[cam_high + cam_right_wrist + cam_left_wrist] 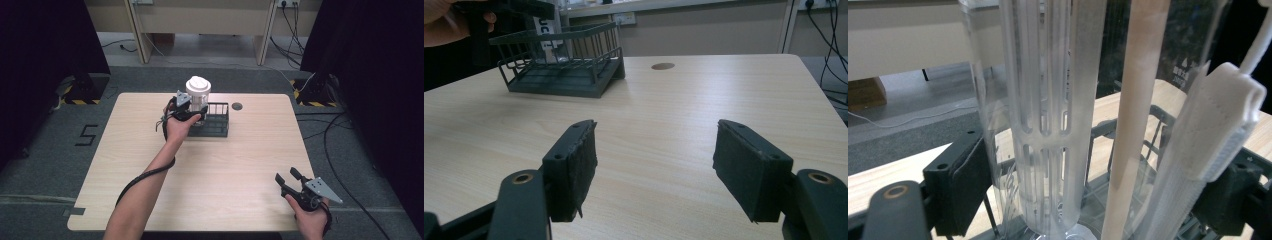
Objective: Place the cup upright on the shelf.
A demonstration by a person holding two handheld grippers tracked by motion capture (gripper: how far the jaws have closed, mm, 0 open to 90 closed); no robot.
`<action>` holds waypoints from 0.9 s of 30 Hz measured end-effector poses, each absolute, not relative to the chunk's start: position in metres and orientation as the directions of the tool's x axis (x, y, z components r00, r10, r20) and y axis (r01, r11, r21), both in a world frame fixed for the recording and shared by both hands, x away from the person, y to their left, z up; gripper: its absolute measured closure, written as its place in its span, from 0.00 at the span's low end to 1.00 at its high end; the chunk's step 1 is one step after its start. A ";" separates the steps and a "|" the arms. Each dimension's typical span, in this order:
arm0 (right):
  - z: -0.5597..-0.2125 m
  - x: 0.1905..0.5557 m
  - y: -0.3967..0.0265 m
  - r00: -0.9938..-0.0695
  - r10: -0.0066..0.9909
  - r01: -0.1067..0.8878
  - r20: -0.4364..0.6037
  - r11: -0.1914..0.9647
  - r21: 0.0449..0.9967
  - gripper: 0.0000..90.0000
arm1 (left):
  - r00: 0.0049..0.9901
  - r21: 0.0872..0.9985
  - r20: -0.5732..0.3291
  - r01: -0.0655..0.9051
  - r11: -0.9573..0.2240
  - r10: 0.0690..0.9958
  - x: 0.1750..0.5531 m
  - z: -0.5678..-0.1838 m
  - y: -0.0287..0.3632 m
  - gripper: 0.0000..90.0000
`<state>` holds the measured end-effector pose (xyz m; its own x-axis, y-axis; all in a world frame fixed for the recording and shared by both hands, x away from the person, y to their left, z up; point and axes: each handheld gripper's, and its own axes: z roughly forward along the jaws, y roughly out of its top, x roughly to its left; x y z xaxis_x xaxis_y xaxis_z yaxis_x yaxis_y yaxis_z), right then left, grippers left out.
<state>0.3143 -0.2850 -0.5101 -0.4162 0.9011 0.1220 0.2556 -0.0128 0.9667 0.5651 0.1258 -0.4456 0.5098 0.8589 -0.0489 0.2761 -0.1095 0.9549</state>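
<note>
High view: my left gripper (192, 111) at clear plastic bottle with white lid (198, 95), bottle standing in left end of dark wire basket (216, 124) at far middle of light wood desk (210, 175). Left gripper view: jaws closed on bottle wall (1048, 100), slotted inner tube seen through it, detail high view lacks. Step, I judge: lifting bottle out or setting it in; next needs straight vertical move clear of wires. My right gripper (289, 181) idle near right desk corner, jaws wide open, nothing held.

Wooden table (210, 170), dark wire rack (216, 125)
</note>
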 end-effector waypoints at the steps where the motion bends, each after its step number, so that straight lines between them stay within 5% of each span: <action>1: -0.510 0.314 -0.285 -0.416 0.901 0.255 0.122 -0.013 0.967 0.38 | 0.509 0.954 -0.053 0.279 -0.107 0.859 0.565 -0.445 0.126 0.17; 27: -0.509 0.314 -0.284 -0.417 0.900 0.254 0.128 -0.020 0.967 0.37 | 0.523 0.955 -0.080 0.284 -0.085 0.849 0.557 -0.450 0.135 0.14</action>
<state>0.3139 -0.2837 -0.5095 -0.4173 0.8997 0.1283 0.2541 -0.0200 0.9670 0.5572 0.1346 -0.4499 0.5228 0.8487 -0.0803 0.2844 -0.0849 0.9549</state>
